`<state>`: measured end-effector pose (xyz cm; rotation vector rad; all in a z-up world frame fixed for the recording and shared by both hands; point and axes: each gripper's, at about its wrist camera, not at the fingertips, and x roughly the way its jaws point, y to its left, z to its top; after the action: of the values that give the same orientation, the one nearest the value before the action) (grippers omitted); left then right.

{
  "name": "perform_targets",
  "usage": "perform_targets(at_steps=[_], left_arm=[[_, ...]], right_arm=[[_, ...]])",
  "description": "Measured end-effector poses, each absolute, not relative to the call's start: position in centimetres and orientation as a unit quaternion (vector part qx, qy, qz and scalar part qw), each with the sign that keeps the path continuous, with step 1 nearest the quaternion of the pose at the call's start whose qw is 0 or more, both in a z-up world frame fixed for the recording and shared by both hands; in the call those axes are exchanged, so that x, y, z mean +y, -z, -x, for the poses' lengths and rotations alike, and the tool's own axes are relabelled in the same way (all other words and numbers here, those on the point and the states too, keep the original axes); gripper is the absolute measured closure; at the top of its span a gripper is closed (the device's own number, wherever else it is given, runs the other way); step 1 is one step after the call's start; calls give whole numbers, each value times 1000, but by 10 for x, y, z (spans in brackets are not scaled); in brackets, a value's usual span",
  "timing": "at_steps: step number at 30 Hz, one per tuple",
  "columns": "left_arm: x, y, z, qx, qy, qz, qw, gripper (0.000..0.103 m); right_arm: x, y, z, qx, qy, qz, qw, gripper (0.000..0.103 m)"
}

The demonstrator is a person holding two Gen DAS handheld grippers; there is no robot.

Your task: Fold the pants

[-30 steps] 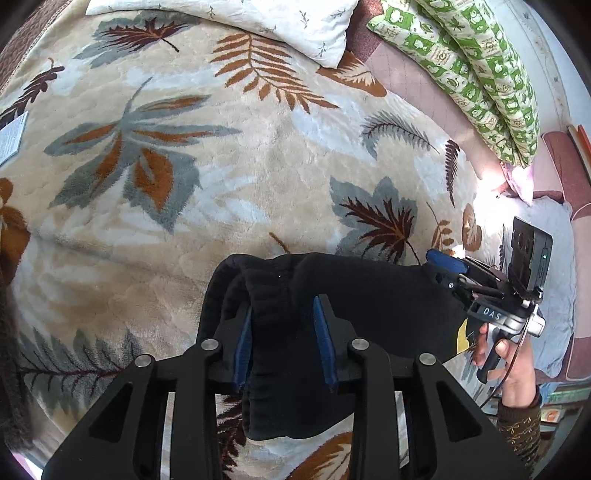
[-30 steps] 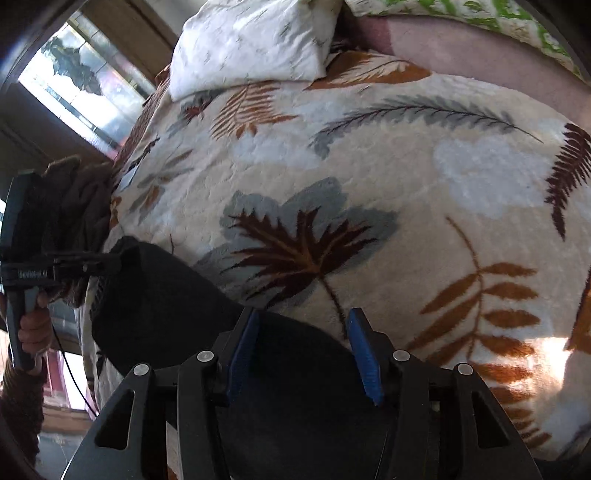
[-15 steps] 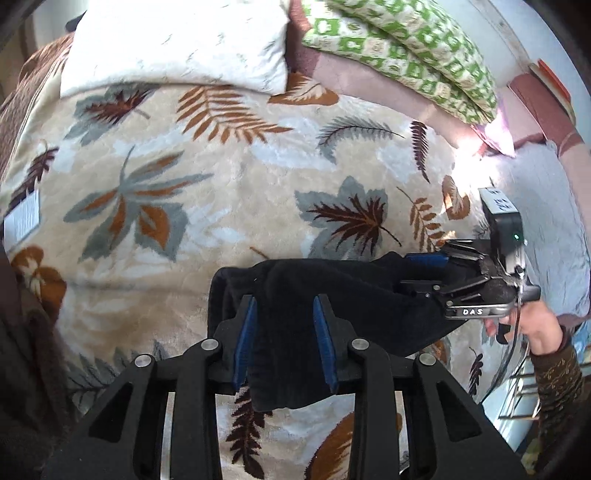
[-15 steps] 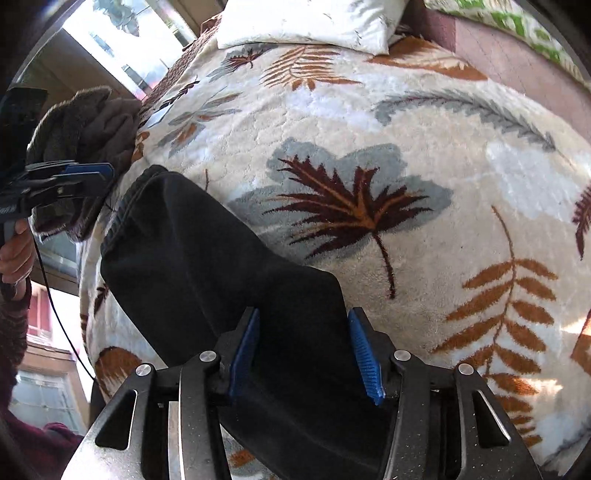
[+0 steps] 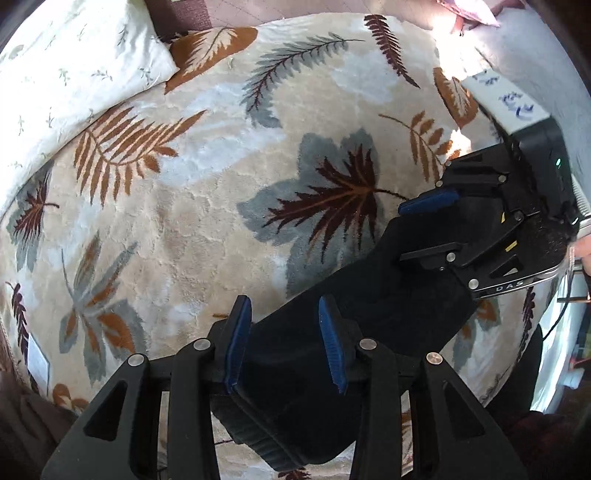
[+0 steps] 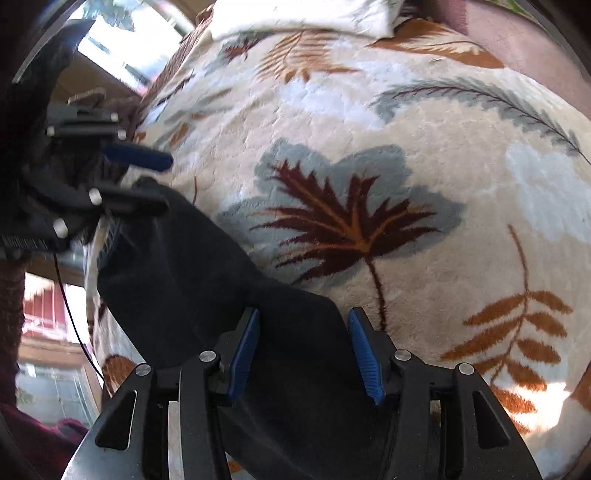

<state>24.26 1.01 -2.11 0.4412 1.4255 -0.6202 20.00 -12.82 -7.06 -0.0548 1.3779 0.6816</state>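
Observation:
The black pants [image 5: 369,314] are a thick folded bundle stretched between my two grippers above the leaf-patterned blanket [image 5: 184,221]. My left gripper [image 5: 284,343] is shut on the ribbed waistband end, and dark cloth fills the gap between its blue pads. My right gripper [image 5: 417,229] grips the far end at the right. In the right wrist view the pants [image 6: 221,295] run from my right gripper [image 6: 303,354] up and left to my left gripper [image 6: 147,181]. How many layers the bundle has is hidden.
A white floral pillow [image 5: 74,85] lies at the head of the bed, also visible as the pillow [image 6: 303,14] in the right wrist view. A window [image 6: 110,37] is beyond the bed's left side. A hand [image 5: 583,251] holds the right gripper's handle. A white paper tag [image 5: 37,362] lies on the blanket.
Both grippers have lifted the pants off the blanket and carried them over the large dark-red leaf. The two grippers have come closer together, and the pants bundle has turned diagonal.

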Motion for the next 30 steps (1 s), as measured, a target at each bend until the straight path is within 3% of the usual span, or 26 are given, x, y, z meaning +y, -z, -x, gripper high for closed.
perform_targets(at_steps=[1,2,3,7,16,27,30], left_arm=[[17,21,-244,642,273,-189,691,67],[22,22,-246,647,268,-185,689,67],[28,24,-248,654,262,-183,686,67],[31,31,-248,672,254,-169,674,67],[-25,29,-244,638,325,-209,666,66],[-71,64,-230,601,334,-319,653,65],[-79,65,-229,584,306,-330,675,85]], right_arm=[[-124,69,-198,618,-312,39,721,54],[-120,67,-197,612,-318,49,723,66],[-117,65,-194,606,-323,57,724,71],[-110,59,-181,583,-308,91,746,76],[-112,39,-169,528,-280,111,794,81],[-113,36,-166,509,-275,119,807,82],[-111,37,-166,505,-267,125,811,83]])
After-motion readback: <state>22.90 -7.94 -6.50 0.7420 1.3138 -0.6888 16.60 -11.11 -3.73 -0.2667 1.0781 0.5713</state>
